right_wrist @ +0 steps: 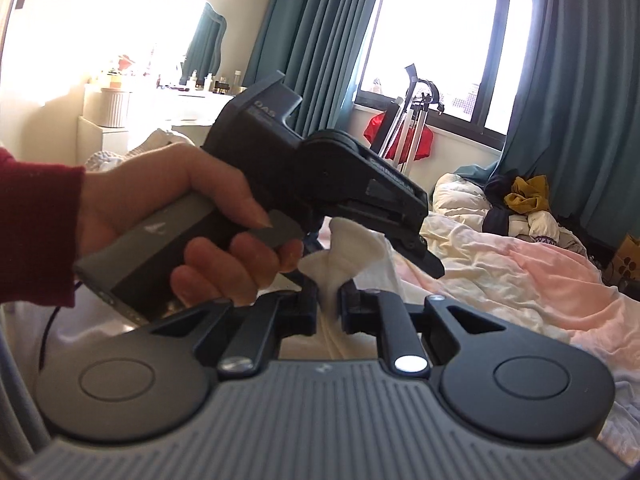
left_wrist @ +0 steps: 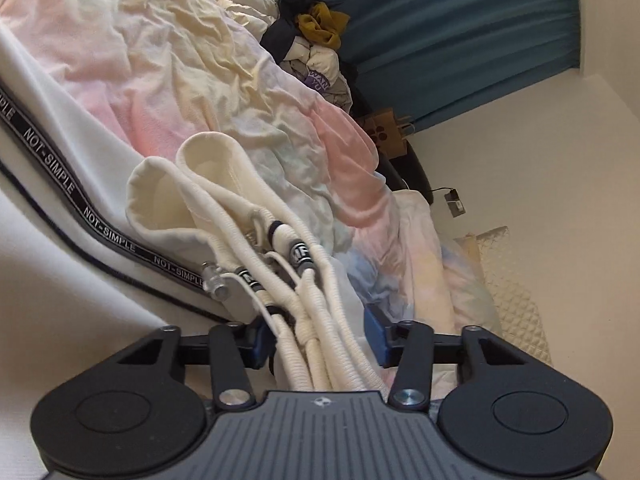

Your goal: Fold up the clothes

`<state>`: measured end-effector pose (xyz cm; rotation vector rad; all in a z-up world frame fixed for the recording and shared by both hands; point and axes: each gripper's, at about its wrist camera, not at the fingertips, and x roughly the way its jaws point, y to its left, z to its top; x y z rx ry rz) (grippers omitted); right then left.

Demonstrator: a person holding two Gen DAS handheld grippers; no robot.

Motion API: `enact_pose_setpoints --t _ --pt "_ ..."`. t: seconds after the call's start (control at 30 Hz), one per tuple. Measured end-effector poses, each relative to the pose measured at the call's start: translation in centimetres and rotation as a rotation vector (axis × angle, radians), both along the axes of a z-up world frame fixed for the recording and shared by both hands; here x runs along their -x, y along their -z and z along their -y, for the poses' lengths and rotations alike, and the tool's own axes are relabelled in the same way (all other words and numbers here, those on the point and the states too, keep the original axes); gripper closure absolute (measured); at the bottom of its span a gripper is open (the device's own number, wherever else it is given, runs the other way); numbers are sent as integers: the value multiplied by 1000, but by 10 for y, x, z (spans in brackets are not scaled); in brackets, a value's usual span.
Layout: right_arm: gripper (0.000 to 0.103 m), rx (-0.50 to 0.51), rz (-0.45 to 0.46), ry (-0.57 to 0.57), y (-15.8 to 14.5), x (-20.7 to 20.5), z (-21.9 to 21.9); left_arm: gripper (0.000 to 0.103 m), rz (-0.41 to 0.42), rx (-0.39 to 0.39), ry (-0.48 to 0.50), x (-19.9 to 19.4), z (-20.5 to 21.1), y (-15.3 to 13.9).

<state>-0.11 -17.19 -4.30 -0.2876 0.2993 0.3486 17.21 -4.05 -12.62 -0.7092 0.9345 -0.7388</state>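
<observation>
A cream garment (left_wrist: 192, 184) with thick drawcords (left_wrist: 320, 312) and a black "NOT-SIMPLE" tape stripe (left_wrist: 52, 152) lies on the bed. In the left wrist view my left gripper (left_wrist: 304, 308) is shut on its bunched waist, and the cords run back between the fingers. In the right wrist view my right gripper (right_wrist: 328, 312) is shut on a white fold of the same garment (right_wrist: 348, 240). The left gripper (right_wrist: 428, 256) shows there too, close above and ahead, held by a hand (right_wrist: 192, 208) in a red sleeve.
A wrinkled pastel bed cover (left_wrist: 208, 64) spreads under the garment. A pile of clothes (right_wrist: 524, 208) sits at the far end by teal curtains (right_wrist: 580, 80). A cardboard box (left_wrist: 388, 132), a rack with red cloth (right_wrist: 404, 132) and a dresser with bottles (right_wrist: 160, 96) stand beyond.
</observation>
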Motion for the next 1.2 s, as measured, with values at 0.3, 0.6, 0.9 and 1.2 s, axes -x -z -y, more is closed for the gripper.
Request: enact_pose_setpoints --t 0.3,0.6,0.9,1.2 --pt "89 -81 -71 -95 19 -32 -8 85 62 -91 -61 -1 -37 -2" --pt "88 -48 -180 -128 43 -42 -14 75 -18 -115 -123 -6 -51 22" --pt "73 -130 -195 -106 27 -33 -1 28 181 -331 -222 70 -54 -34" --pt "24 -174 -141 -55 8 -6 19 20 385 -550 -346 167 -43 -78"
